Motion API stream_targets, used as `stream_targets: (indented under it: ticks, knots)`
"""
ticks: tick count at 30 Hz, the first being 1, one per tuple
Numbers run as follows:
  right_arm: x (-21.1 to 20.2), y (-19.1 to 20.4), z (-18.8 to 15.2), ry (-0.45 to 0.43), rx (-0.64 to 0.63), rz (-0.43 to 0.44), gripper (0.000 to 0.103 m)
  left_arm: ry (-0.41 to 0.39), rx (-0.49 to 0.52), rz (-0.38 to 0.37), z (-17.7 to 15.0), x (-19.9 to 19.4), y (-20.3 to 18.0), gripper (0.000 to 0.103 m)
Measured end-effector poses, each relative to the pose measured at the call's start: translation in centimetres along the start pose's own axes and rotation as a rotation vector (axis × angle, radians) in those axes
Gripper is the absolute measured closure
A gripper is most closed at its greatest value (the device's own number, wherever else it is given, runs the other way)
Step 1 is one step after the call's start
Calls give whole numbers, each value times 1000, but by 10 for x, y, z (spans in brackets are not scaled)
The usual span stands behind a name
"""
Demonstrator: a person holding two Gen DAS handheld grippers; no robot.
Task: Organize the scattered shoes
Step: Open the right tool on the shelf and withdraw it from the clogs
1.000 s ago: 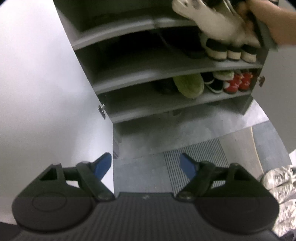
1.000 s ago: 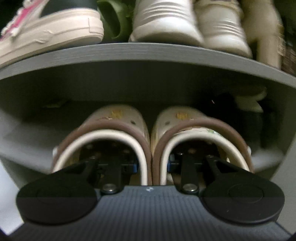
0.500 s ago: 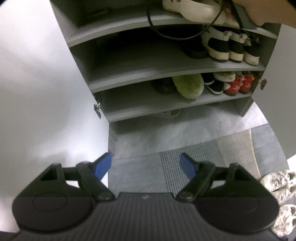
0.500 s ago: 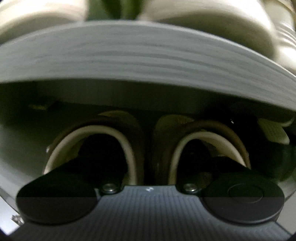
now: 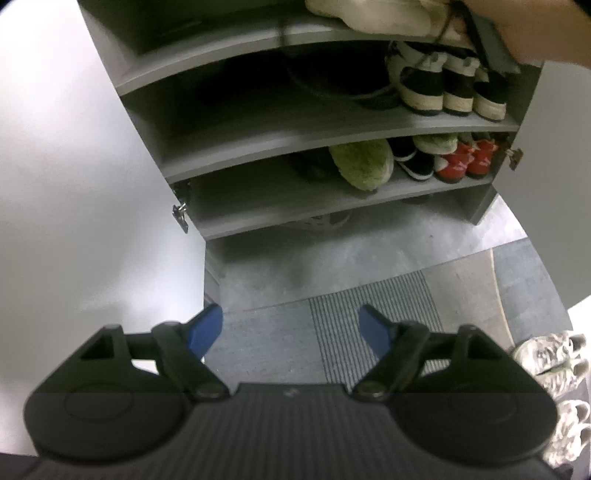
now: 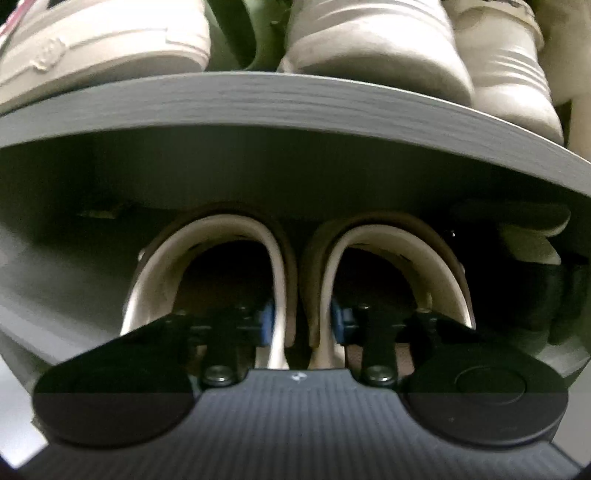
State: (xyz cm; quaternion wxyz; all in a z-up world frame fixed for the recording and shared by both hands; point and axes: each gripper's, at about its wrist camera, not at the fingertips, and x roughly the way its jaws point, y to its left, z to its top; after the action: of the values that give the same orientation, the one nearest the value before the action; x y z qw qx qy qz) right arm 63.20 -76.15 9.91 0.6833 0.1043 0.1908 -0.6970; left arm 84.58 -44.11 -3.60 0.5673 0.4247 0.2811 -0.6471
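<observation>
We are placing a pair of slippers [image 6: 295, 280] on a shelf of the grey shoe cabinet [image 5: 229, 122], and by our judgement this is the moment of setting them down; the slippers are sitting side by side, toes pointing into the dark compartment, directly beneath the grey shelf board [image 6: 295, 99] that is carrying pale sneakers [image 6: 373, 40] above.

The right gripper [image 6: 301, 321] is reaching into the two heel openings; its jaws have just been closing, and they are now clenched on the two inner walls of the slippers, pinching the pair together, with a blue pad [image 6: 266, 321] pressing on each side; whether the soles are already resting fully on the shelf we cannot tell, since the gripper body is hiding them.

The left gripper [image 5: 291, 326] is hovering over the floor [image 5: 295, 266] in front of the cabinet, pointing steeply down; its jaws are spread wide and are holding nothing, touching nothing.

In the left view we are also seeing a person's hand [image 5: 532, 33] at the top right, beside a pale shoe on the upper shelf; lower shelves are holding black and white sneakers [image 5: 447, 88], a green fuzzy slipper [image 5: 362, 166] and red shoes [image 5: 469, 162]; a pair of pale sneakers on the floor [image 5: 554, 362] is still waiting at the right edge.

The next move, as we are judging it, is calling for releasing the pinch and drawing straight back without dragging the slippers out; then the floor pair needs collecting.
</observation>
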Motion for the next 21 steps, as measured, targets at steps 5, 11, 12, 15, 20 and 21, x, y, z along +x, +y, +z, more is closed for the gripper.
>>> stream_targets:
  ticks: [5, 11, 12, 15, 20, 21]
  knots:
    - [37, -7, 11, -11, -2, 1, 72, 12, 15, 6, -6, 3, 0, 21]
    - [-5, -21, -4, -37, 38, 34, 66, 32, 47, 10, -10, 5, 1, 21]
    - [-26, -22, -11, -41, 44, 26, 66, 38, 54, 9, -12, 6, -1, 21]
    - [-91, -32, -41, 2, 107, -6, 66, 48, 99, 11, -20, 8, -9, 21]
    - [-216, -62, -164, 218, 251, -129, 66, 95, 165, 43, -39, 10, -39, 21]
    - [-242, -70, -189, 276, 287, -168, 66, 116, 159, 49, -42, 11, -47, 20]
